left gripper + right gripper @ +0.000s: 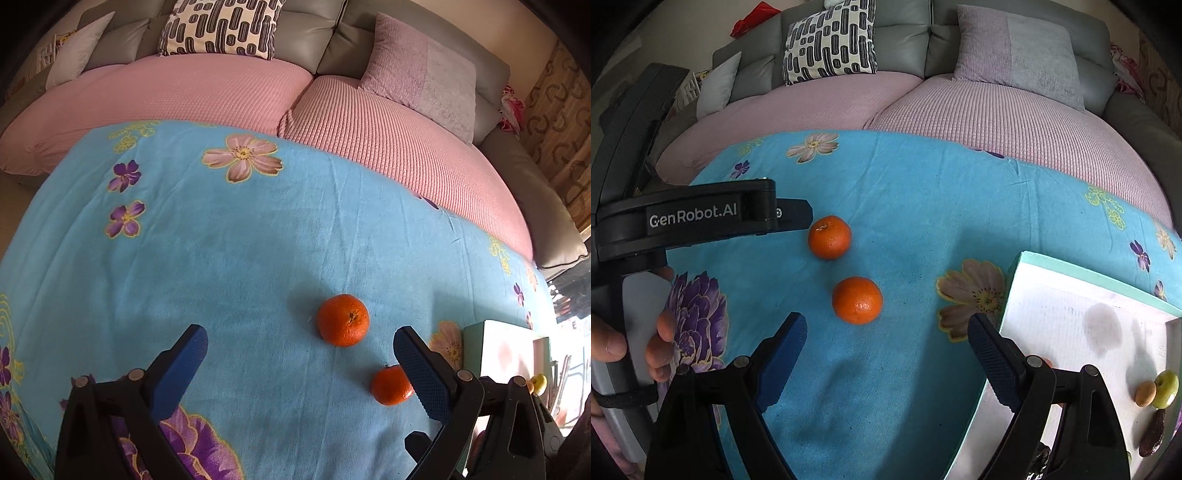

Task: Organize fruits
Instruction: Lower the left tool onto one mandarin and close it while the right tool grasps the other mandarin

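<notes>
Left wrist view: the left gripper (299,354) hangs above a bench draped in a soft turquoise floral cloth (229,236), its blue textured fingers (184,365) spread wide apart and holding nothing. The far tangerine (343,319), round with dimpled orange skin, lies on the cloth just ahead of the gap between the fingers. The near tangerine (390,384) lies just beside the right-hand finger, partly hidden by it. Open cloth extends left and forward up to the pink waffle-weave sofa cover (177,92). A pale tray (506,350) with a mint-green rim occupies the right edge.

Right wrist view: the right gripper (886,343) also has its fingers well apart, empty. The near tangerine (857,300) lies just ahead of the gap; the far tangerine (829,237) lies beyond it, next to the black tip of the left gripper (798,214), which a hand (661,343) grips at the handle. The tray (1089,280) sits right, its rim edge close to the right-hand finger. Small green, tan and dark fruits (1165,387) cluster at its near right corner; the rest of its white floor is bare.
</notes>
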Available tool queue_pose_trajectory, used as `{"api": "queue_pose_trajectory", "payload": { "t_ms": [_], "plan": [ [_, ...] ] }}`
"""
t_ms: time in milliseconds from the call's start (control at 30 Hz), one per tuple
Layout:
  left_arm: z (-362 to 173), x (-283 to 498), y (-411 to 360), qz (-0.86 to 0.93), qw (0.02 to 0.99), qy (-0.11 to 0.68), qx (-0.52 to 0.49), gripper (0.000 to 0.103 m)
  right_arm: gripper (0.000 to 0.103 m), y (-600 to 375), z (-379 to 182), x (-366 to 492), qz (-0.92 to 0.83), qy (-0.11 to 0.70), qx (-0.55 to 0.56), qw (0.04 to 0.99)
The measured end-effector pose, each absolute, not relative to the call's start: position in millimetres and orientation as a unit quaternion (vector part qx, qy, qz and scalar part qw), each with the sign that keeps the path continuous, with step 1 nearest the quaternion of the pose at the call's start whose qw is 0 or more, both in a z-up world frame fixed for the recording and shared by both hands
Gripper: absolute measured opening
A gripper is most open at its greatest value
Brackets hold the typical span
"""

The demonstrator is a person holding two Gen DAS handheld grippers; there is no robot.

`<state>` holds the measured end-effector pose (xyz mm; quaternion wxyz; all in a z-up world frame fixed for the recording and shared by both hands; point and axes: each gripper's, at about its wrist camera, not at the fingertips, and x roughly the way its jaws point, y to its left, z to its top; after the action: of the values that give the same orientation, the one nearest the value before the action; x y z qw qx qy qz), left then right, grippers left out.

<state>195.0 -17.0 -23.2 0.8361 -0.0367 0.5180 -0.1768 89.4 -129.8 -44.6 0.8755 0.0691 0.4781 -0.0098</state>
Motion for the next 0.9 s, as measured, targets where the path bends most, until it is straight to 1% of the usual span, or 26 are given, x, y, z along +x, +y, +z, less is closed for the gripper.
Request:
{"api": "queue_pose_trajectory", "payload": {
  "t_ms": [167, 200, 267, 367, 433, 467, 567, 600, 633, 667, 700, 733, 800, 833, 867, 900],
  "plan": [
    [-36.4, 207.3, -27.7, -0.193, 0.828, 0.525, -0.027, 0.100, 0.089, -126.2, -56.7, 107.7, 0.001, 0.488, 0.064, 0.870],
    [-39.9, 208.5, -30.1, -0.197, 0.825, 0.529, -0.026, 0.097, 0.089, -124.3, -59.5, 111.6, 0.004, 0.491, 0.062, 0.869],
    [-46.3, 211.4, -33.6, -0.203, 0.818, 0.537, -0.027, 0.094, 0.080, -119.5, -65.1, 117.1, 0.010, 0.498, 0.054, 0.865],
    [-53.2, 214.9, -36.6, -0.215, 0.808, 0.548, -0.038, 0.088, 0.078, -114.3, -71.6, 123.7, 0.010, 0.508, 0.043, 0.860],
    [-56.5, 217.0, -38.0, -0.217, 0.804, 0.552, -0.041, 0.081, 0.075, -113.5, -73.9, 125.5, 0.015, 0.508, 0.045, 0.860],
    [-57.8, 217.7, -37.8, -0.215, 0.804, 0.554, -0.041, 0.079, 0.072, -113.0, -74.8, 126.3, 0.016, 0.509, 0.045, 0.859],
    [-58.9, 218.3, -36.8, -0.220, 0.802, 0.552, -0.050, 0.072, 0.071, -112.7, -75.7, 127.1, 0.018, 0.509, 0.045, 0.859],
    [-58.1, 218.3, -36.1, -0.226, 0.801, 0.552, -0.055, 0.065, 0.068, -112.5, -75.0, 127.4, 0.019, 0.508, 0.047, 0.860],
    [-57.3, 218.0, -34.9, -0.234, 0.797, 0.553, -0.063, 0.056, 0.059, -115.6, -73.4, 124.5, 0.020, 0.508, 0.049, 0.860],
    [-57.0, 217.4, -34.7, -0.242, 0.794, 0.554, -0.072, 0.051, 0.055, -115.9, -73.3, 124.7, 0.021, 0.508, 0.051, 0.859],
    [-56.7, 216.7, -35.3, -0.247, 0.791, 0.555, -0.078, 0.044, 0.054, -116.3, -73.2, 124.7, 0.021, 0.509, 0.053, 0.859],
    [-56.3, 215.9, -36.1, -0.250, 0.790, 0.555, -0.079, 0.041, 0.053, -117.0, -72.8, 124.6, 0.022, 0.509, 0.055, 0.859],
    [-54.6, 214.1, -38.0, -0.248, 0.792, 0.554, -0.071, 0.041, 0.045, -118.7, -71.1, 123.8, 0.026, 0.507, 0.063, 0.859],
    [-53.7, 213.2, -38.9, -0.247, 0.793, 0.553, -0.068, 0.041, 0.040, -117.6, -69.7, 124.4, 0.031, 0.506, 0.067, 0.859],
    [-53.2, 212.5, -39.4, -0.247, 0.793, 0.553, -0.067, 0.041, 0.037, -117.7, -68.4, 124.0, 0.033, 0.505, 0.067, 0.860],
    [-52.8, 212.0, -39.7, -0.247, 0.792, 0.554, -0.067, 0.040, 0.037, -120.2, -65.6, 117.9, 0.031, 0.503, 0.066, 0.861]
  ]
}}
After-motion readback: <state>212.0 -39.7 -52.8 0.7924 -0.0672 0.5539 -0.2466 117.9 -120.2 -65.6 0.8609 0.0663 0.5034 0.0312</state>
